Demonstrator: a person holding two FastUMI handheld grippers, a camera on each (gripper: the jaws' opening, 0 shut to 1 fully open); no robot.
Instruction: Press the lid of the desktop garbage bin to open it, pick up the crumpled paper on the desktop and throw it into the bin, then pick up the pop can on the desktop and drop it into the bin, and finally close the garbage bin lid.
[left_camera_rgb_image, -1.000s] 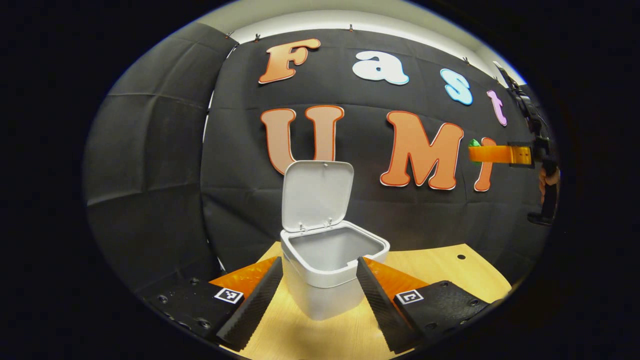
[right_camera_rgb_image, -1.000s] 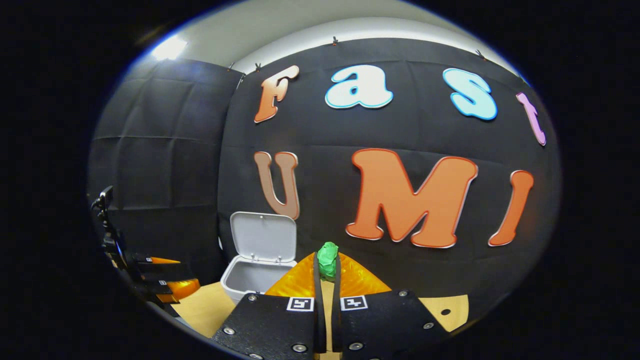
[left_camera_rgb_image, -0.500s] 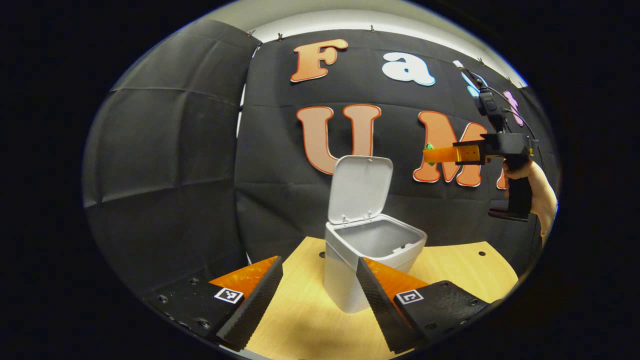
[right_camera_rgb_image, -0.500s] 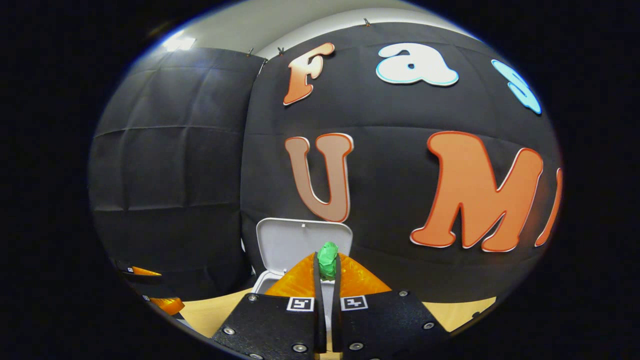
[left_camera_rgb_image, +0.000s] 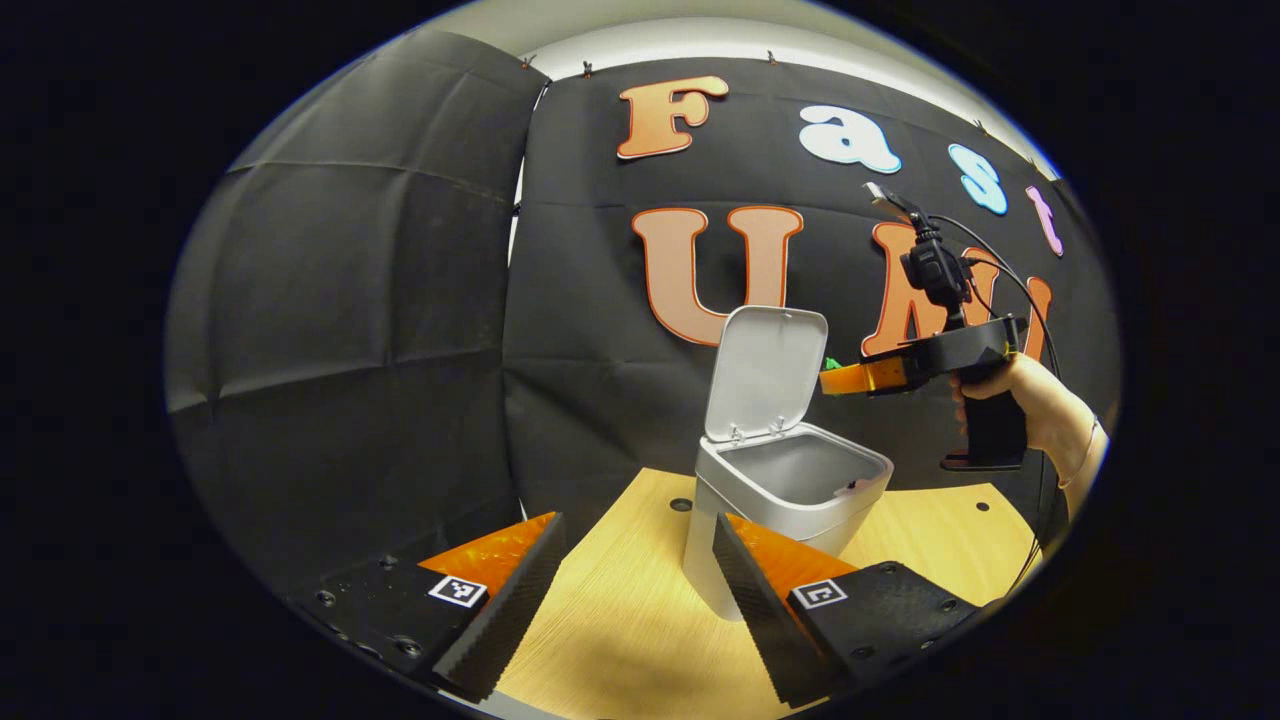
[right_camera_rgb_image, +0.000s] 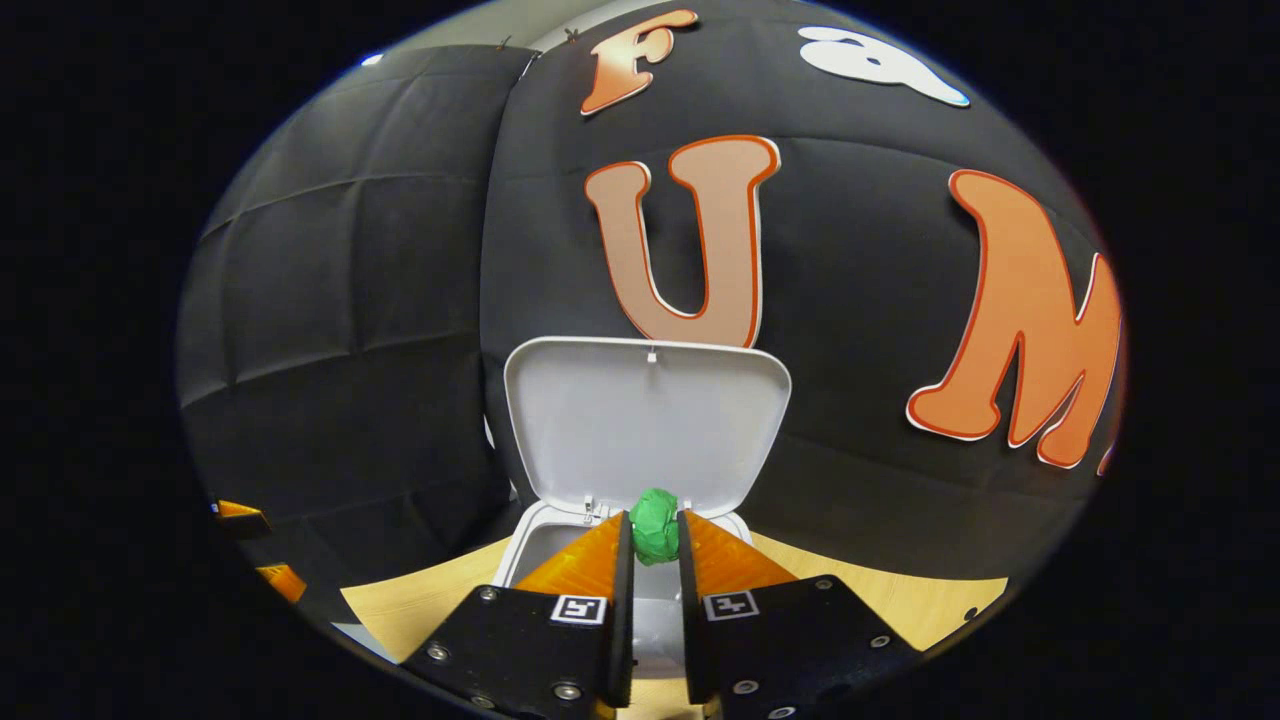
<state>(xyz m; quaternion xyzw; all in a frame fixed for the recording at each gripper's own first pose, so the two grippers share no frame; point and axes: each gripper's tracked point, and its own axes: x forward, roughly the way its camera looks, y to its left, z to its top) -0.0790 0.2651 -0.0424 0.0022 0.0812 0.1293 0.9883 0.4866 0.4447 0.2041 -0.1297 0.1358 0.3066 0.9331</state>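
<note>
From the left gripper view, the white desktop bin (left_camera_rgb_image: 775, 520) stands on the wooden table (left_camera_rgb_image: 620, 640) a little ahead of the left gripper (left_camera_rgb_image: 640, 590) and slightly to its right, with its lid (left_camera_rgb_image: 765, 370) swung up and standing nearly upright at the back. That gripper's fingers are spread wide apart, hold nothing and touch nothing; the bin's lower body shows between and behind them. Farther off on the right, a hand (left_camera_rgb_image: 1030, 405) holds the right gripper (left_camera_rgb_image: 832, 378) level above the bin's far rim, its fingers pointing leftward towards the raised lid. A scrap of green (left_camera_rgb_image: 831, 364) peeps out at their tips, close beside the lid's edge. The bin's opening lies just below and a little forward of those tips, so I'd judge the right hand is the one placed for the drop, and it needs only to let go once the paper is squarely over the mouth.

Over in the right gripper view, the crumpled green paper (right_camera_rgb_image: 655, 525) sits pinched between the two fingers, which are drawn narrow around it and press it from either side. Straight ahead stands the open lid (right_camera_rgb_image: 645, 430), its inner face towards the camera, with the bin's rim (right_camera_rgb_image: 525, 535) and hollow showing below the fingertips. The paper looks to hang over the opening, near the hinge side.
</note>
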